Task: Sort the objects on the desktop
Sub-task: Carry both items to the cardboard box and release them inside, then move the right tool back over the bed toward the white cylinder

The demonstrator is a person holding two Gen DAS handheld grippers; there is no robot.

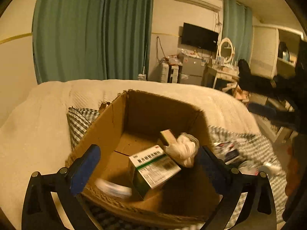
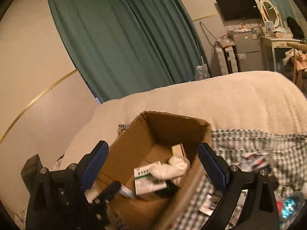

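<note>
Bedroom, teal curtains (image 1: 92,28); cream bed (image 2: 230,103) bearing an open cardboard box (image 1: 107,130). Left gripper (image 1: 147,168): above the box's near rim, angled downward, fingers apart, empty. Box contents: green-white carton (image 1: 153,168), white cloth bundle (image 1: 182,149). Right gripper (image 2: 153,166): likewise over the box, fingers apart, empty.

Open brown cardboard box (image 1: 115,126) is sitting on the bed, top flaps torn. Inside it a white-and-green medicine carton (image 1: 153,167) is lying tilted, a crumpled white bag (image 1: 182,149) is resting against it, a small beige box (image 1: 167,137) is leaning behind. Blurred white item (image 1: 113,188) is lying near the front wall.
</note>
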